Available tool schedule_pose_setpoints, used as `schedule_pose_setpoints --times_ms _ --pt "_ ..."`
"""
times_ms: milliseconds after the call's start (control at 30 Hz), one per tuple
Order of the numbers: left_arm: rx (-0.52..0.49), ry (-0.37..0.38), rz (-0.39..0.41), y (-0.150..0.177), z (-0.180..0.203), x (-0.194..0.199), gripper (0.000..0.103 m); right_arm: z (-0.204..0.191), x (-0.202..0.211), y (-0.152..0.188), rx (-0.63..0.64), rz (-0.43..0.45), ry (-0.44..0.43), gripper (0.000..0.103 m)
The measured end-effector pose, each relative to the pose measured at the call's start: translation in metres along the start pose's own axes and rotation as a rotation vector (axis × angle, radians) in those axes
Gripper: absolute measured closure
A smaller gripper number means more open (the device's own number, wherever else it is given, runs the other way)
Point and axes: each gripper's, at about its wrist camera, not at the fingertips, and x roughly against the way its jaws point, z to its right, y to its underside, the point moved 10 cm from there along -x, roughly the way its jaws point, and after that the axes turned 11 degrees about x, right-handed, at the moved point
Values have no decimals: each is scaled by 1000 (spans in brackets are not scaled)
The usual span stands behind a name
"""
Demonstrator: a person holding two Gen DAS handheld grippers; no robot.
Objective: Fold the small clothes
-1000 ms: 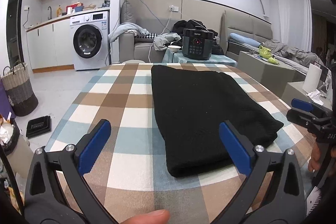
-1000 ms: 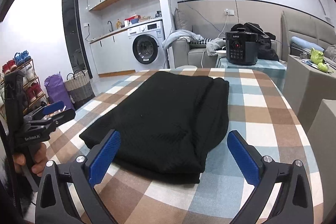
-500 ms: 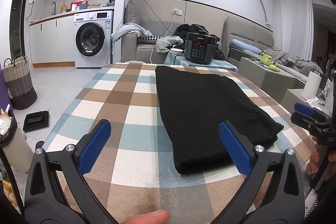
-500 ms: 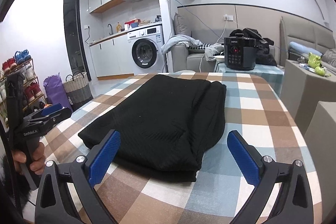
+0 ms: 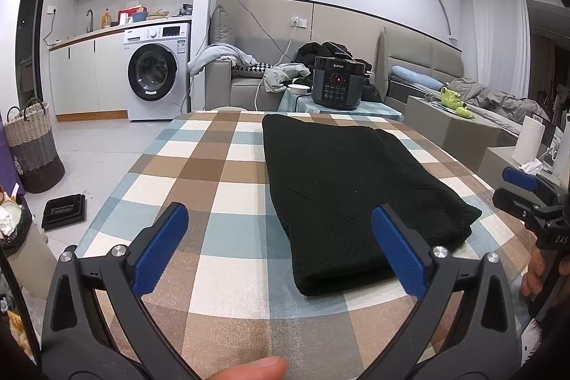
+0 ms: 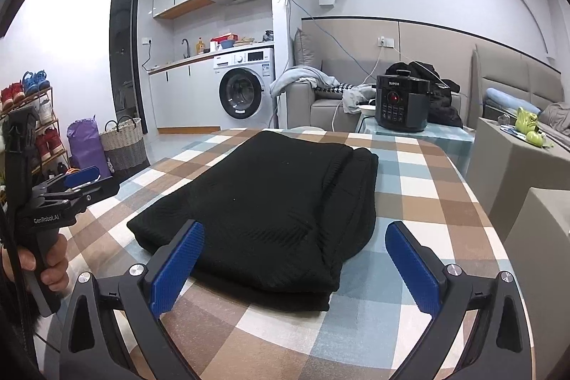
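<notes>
Black knitted garment (image 5: 352, 187) lies folded in a long rectangle on the checked tablecloth (image 5: 213, 166), its layered near edge toward us. From left to right: a woven basket (image 5: 32, 148) stands on the floor, a washing machine (image 5: 156, 77) sits by the far wall, and a dark electric cooker (image 5: 338, 82) rests on a side table beyond the garment.

Our left gripper (image 5: 279, 248) hovers low over the near table edge, its blue pads wide apart and holding nothing; its right pad overlaps the garment's near left corner in view, and we cannot tell if it touches. Our right gripper (image 6: 297, 264) hovers at the near right corner, also spread wide and empty.

We judge one more fold remains likely. The risk: pinching only the top layer would peel the stack open, and uneven lifting by the two sides would skew the fold or drag the cloth.
</notes>
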Motion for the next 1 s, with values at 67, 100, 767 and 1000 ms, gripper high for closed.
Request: schedule_pose_setpoints --times_ms 67,100,767,1000 --pt "1 0 -1 0 0 0 1 2 0 0 -7 3 1 0" --pt "2 -1 0 0 0 1 1 3 1 0 -12 5 -1 0" --pt "0 -1 1 1 3 0 1 5 0 1 -21 2 0 0" --pt "2 0 0 1 3 0 1 5 0 1 -22 2 1 0"
